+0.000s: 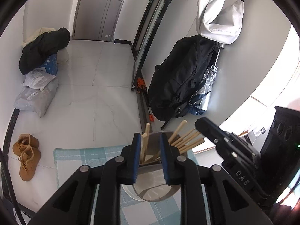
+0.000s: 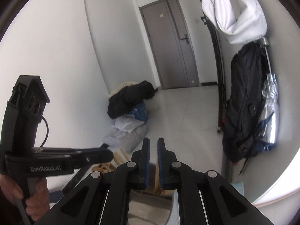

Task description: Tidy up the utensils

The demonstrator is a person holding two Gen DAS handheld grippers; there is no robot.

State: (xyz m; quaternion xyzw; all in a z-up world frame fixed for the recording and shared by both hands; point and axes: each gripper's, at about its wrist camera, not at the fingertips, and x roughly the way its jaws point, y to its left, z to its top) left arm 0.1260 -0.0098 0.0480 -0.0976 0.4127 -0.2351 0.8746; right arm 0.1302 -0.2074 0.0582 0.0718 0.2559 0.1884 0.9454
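A grey cylindrical utensil holder (image 1: 150,185) stands on a blue checked cloth (image 1: 75,161), and several wooden chopsticks (image 1: 185,140) fan out of its top. My left gripper (image 1: 150,136) hovers over the holder's mouth, open. One chopstick (image 1: 144,146) leans against its left pad, and the right pad is clear of it. My right gripper (image 2: 153,142) points down at the holder (image 2: 150,196) with its pads nearly together, and a thin wooden stick (image 2: 156,178) shows low in the narrow gap. In the left wrist view the right gripper (image 1: 198,123) meets the chopstick ends.
A black backpack (image 1: 178,82) and a silver umbrella (image 1: 208,86) lean on the right wall under a white jacket (image 1: 219,13). Brown shoes (image 1: 26,155), grey parcels (image 1: 35,95) and a dark coat (image 1: 43,48) lie on the floor at left. A hand (image 2: 35,191) grips the left tool.
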